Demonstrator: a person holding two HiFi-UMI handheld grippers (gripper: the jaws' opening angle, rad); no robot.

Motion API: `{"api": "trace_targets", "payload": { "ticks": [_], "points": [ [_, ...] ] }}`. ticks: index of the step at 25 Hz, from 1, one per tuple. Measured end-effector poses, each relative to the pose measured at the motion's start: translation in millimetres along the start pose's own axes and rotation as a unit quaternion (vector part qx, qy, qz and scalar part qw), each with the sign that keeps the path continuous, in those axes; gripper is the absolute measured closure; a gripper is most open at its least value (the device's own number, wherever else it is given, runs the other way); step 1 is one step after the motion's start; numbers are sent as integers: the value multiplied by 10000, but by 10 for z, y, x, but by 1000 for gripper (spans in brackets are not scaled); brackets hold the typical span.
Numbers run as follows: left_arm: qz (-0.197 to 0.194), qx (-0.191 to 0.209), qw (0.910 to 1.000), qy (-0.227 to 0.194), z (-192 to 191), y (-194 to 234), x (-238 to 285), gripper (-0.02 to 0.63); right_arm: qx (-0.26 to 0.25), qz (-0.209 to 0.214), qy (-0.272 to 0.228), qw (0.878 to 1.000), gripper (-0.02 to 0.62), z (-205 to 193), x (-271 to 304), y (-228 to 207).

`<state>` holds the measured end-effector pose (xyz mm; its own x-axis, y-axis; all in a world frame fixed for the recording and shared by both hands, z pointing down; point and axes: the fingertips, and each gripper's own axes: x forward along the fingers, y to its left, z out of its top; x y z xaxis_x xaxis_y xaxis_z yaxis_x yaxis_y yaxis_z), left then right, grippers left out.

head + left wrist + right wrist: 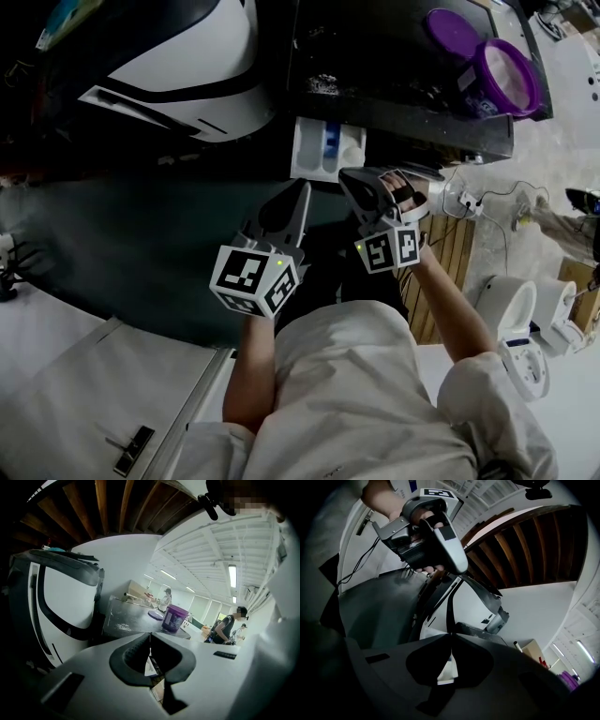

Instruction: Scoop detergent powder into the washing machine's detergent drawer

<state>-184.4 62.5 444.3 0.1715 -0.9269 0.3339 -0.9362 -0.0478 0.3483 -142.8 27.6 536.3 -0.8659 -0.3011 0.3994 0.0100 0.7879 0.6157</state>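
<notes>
Big dark-topped washing machine (394, 56), with its white plastic detergent drawer (323, 150) hanging open at 12 o'clock from both grippers. The lidless round purple powder tub (506, 80) sits on top, around 2 o'clock. Left gripper (150, 633) and right gripper (451, 633) are both pinched together, holding nothing. I'd open the right one and head for the tub first. Can't spot a scoop, tbh.

Head view looks steeply down from close above onto the detergent drawer (323, 148); both gripper views sit low, facing upward along their jaws; all three share the washing machine (187, 56) and purple tub (174, 618).
</notes>
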Motion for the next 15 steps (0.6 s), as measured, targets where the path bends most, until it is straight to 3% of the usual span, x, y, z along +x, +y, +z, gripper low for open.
{"api": "trace_targets", "payload": {
  "ticks": [6,15],
  "points": [
    [-66,55,9999,-75,47,-46,-23,584,315,-217,-150,9992,583,137,-136,-157],
    [-132,191,9996,-179,136,-62,-67,584,1220,-552,-422,9901,584,370,-315,-471]
  ]
}}
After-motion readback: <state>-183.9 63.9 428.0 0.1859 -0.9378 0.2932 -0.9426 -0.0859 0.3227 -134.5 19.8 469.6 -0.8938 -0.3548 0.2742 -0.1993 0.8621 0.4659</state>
